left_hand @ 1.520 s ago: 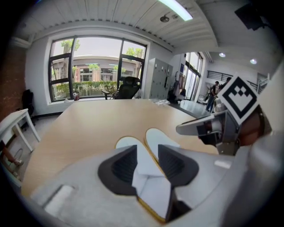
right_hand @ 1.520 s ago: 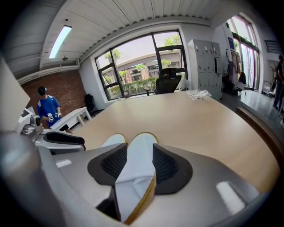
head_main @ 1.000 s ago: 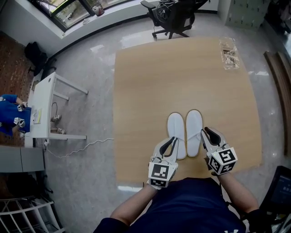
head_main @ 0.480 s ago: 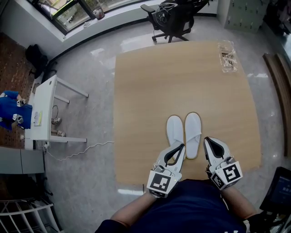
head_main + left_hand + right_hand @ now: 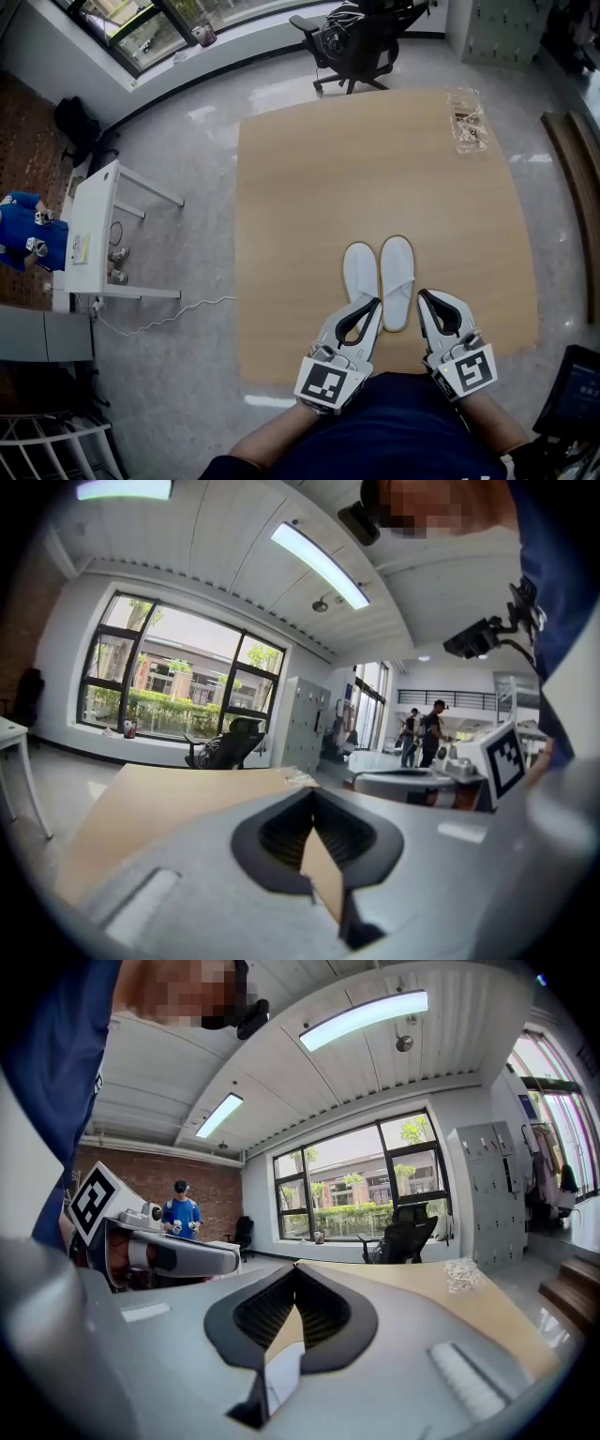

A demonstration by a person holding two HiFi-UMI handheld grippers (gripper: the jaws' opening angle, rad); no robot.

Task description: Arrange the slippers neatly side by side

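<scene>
Two white slippers lie side by side on the wooden table, toes away from me: the left slipper and the right slipper, their inner edges touching or nearly so. My left gripper hovers at the left slipper's heel, shut with nothing in it. My right gripper hangs just right of the right slipper's heel, also shut and empty. In the left gripper view the left gripper points almost level over the table, tips together. The right gripper looks the same in its own view.
A clear plastic bag lies at the table's far right corner. A black office chair stands beyond the far edge. On the left are a small white table, a floor cable and a person in blue.
Both grippers have lifted off the slippers' heels and drawn back towards me, and their jaws have closed. The slippers lie where they were.
</scene>
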